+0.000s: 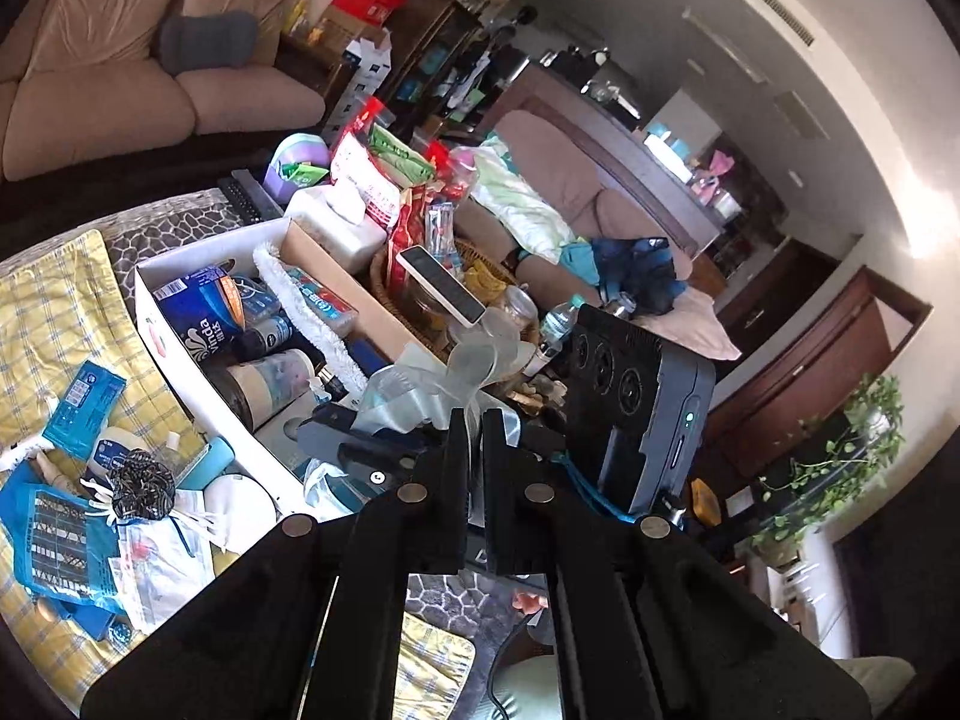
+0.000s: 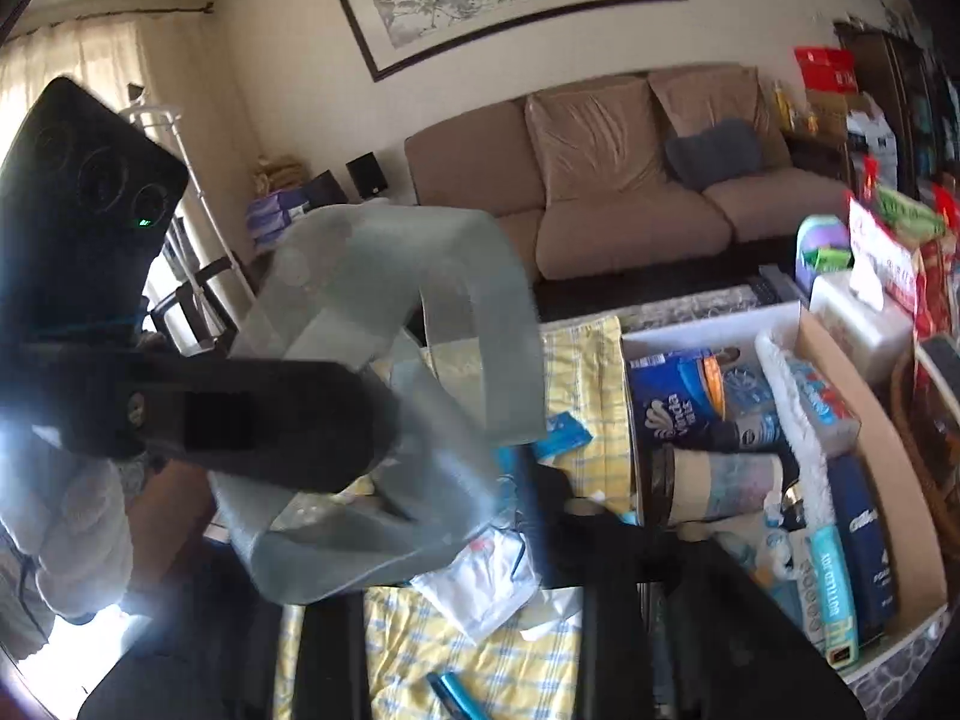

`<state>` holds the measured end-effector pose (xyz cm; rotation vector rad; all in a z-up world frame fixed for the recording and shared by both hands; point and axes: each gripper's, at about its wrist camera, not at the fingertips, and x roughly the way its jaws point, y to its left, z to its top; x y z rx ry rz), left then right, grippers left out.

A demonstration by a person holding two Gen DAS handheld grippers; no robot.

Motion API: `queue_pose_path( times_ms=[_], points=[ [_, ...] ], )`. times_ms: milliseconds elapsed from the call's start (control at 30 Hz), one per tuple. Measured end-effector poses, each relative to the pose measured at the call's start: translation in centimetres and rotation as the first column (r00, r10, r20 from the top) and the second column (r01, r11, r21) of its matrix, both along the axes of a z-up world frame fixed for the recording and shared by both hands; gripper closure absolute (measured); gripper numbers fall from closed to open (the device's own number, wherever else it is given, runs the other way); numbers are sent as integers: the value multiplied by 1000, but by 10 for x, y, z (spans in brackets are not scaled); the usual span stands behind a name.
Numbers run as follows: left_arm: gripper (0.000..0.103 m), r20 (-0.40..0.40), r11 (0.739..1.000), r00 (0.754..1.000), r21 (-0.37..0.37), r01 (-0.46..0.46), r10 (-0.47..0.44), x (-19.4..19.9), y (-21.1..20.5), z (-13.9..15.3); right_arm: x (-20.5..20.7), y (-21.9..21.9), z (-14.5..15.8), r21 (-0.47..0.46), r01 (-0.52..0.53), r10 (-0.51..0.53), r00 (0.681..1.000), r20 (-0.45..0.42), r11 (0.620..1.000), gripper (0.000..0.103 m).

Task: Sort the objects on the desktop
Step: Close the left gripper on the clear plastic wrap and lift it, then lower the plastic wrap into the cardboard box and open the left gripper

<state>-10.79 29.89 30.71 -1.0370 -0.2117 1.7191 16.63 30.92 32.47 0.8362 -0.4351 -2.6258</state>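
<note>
left gripper (image 1: 475, 420): I see the jaws pinched tight on the translucent ribbon (image 1: 474, 360), which bunches in loops just past the tips, raised above the clutter.
right gripper (image 2: 576, 516): in my right wrist view the fingers are dark and blurred. Jaws read as closed; I can't make out anything clamped between them.
ribbon in right view: pale grey-blue loops (image 2: 390, 312) hang in the air left of centre, wrapped round the left gripper's black body (image 2: 252, 414), above the yellow checked cloth (image 2: 576, 354).
white box (image 1: 180, 324): open, on the table beside the cloth. Holds a blue Vinda tissue pack (image 1: 201, 306), a cup lying on its side (image 1: 270, 381) and a white fluffy strip (image 1: 306, 306).
loose items: blue packets (image 1: 81, 408), a black scrunchie (image 1: 141, 486) and white sachets (image 1: 162, 564) lie on the cloth near the box.
wicker basket (image 1: 384, 276): just behind the box, a white remote (image 1: 441, 285) resting on top.
background: brown sofa (image 2: 630, 180) with a grey cushion (image 2: 711, 150).
</note>
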Motion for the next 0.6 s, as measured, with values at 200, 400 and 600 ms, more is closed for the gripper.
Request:
queue_pose_path(
  times_ms=[200, 400, 600],
  points=[
    [101, 45, 999, 999, -38, -1, 2, -38, 55, -33, -16, 70, -4, -10, 95, -94, 992, 79, 995, 92],
    [101, 67, 992, 998, -129, 7, 2, -70, 112, -86, -47, 127, -33, 2, 143, -140, 971, 196, 990, 92],
    [100, 51, 945, 999, -327, 22, -6, -80, 135, -148, -73, 152, -83, -63, 145, -119, 944, 309, 987, 92]
  ],
)
